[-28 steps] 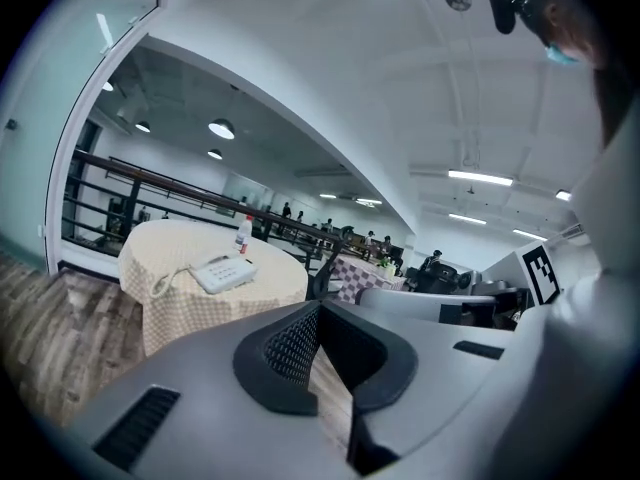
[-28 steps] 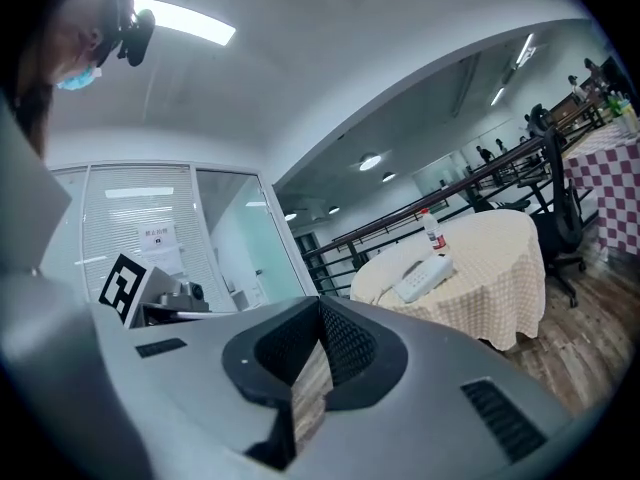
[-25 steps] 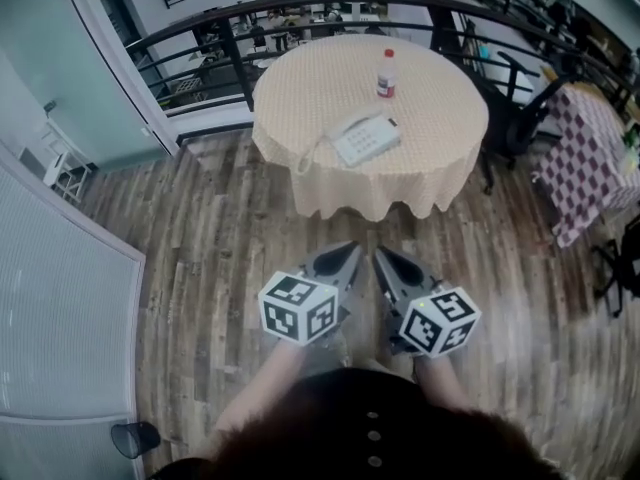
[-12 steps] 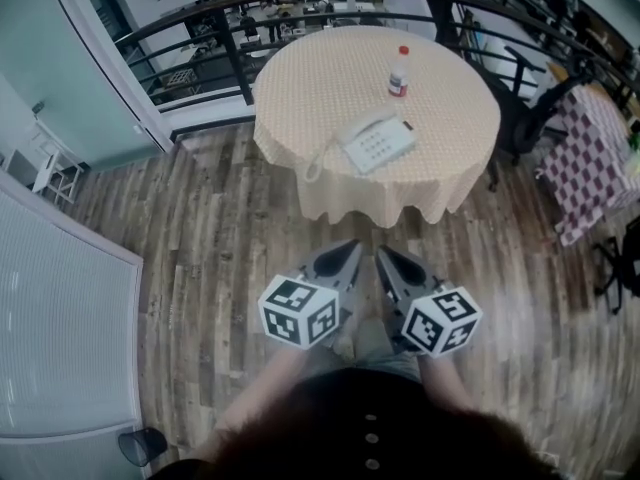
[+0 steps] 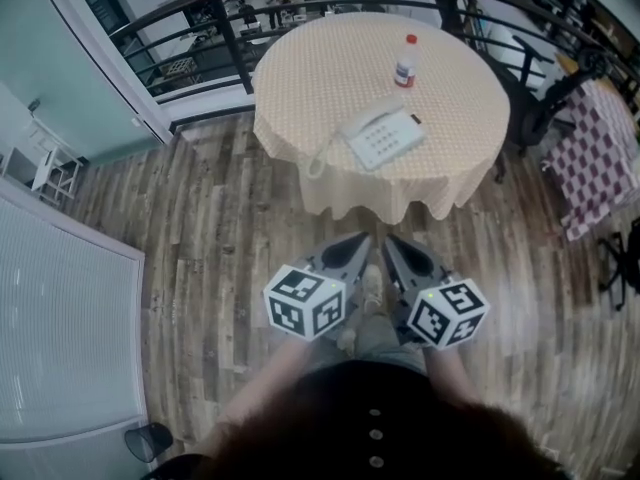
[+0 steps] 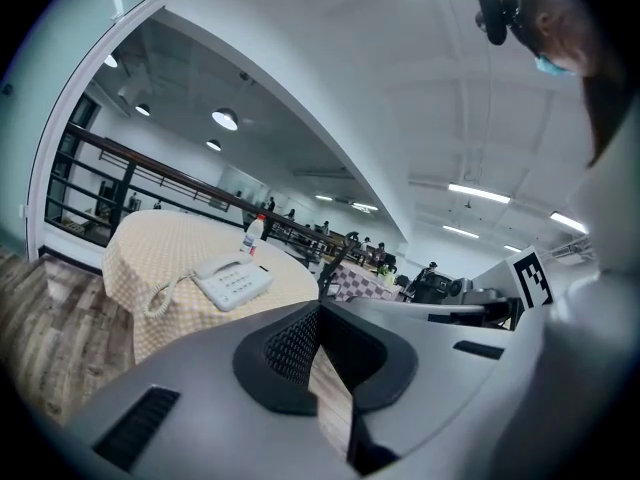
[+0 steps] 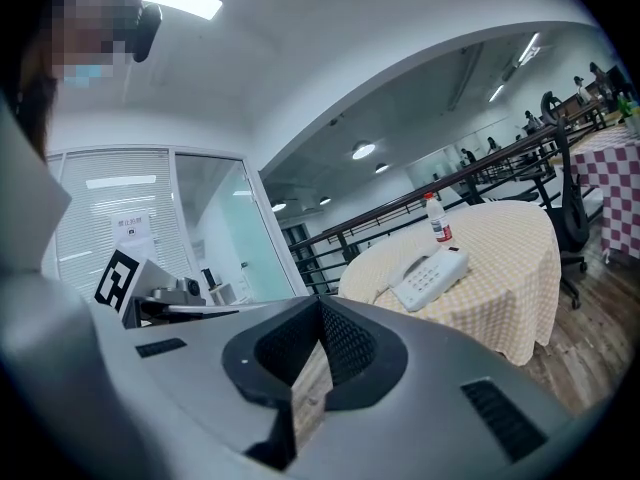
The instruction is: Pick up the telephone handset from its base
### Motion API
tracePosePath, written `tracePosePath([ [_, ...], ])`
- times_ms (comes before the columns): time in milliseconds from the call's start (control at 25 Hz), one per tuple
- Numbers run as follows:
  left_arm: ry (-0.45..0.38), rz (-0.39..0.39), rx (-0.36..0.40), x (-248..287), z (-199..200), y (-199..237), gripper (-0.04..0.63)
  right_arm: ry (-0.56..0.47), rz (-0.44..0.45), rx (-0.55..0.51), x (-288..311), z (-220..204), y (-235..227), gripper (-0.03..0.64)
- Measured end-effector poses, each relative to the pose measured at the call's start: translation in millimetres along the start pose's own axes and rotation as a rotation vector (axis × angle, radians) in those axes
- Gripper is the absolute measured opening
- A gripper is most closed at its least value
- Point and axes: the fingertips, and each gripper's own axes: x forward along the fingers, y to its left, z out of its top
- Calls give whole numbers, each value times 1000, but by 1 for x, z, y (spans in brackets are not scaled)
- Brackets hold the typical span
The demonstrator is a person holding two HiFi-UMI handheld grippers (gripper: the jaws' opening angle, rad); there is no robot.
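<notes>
A white telephone sits on a round table with a cream checked cloth. Its handset rests on the base, and a coiled cord hangs toward the table's near edge. The phone also shows in the left gripper view and the right gripper view. Both grippers are held side by side over the wooden floor, short of the table and pointing at it. My left gripper is shut and empty. My right gripper is also shut with nothing in it.
A small bottle with a red cap stands behind the phone. A black railing runs behind the table. A black chair and a purple checked table are at the right, glass partitions at the left.
The table and phone have drawn nearer and sit larger in the head view. Both grippers have moved forward toward the table together, staying shut.
</notes>
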Motion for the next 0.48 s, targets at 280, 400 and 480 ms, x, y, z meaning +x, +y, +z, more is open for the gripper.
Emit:
tracePosePath([
  [280,1,-10,26,30,24,18,6,-27,-17,-27,27,28,-22,11],
  [400,8,-6,29,48,30,29,7,-28,-33,-13,40,35,-41,11],
  [480,17,-7,28,62,34,38,6,-26,-37,-5,52,41,-55,11],
])
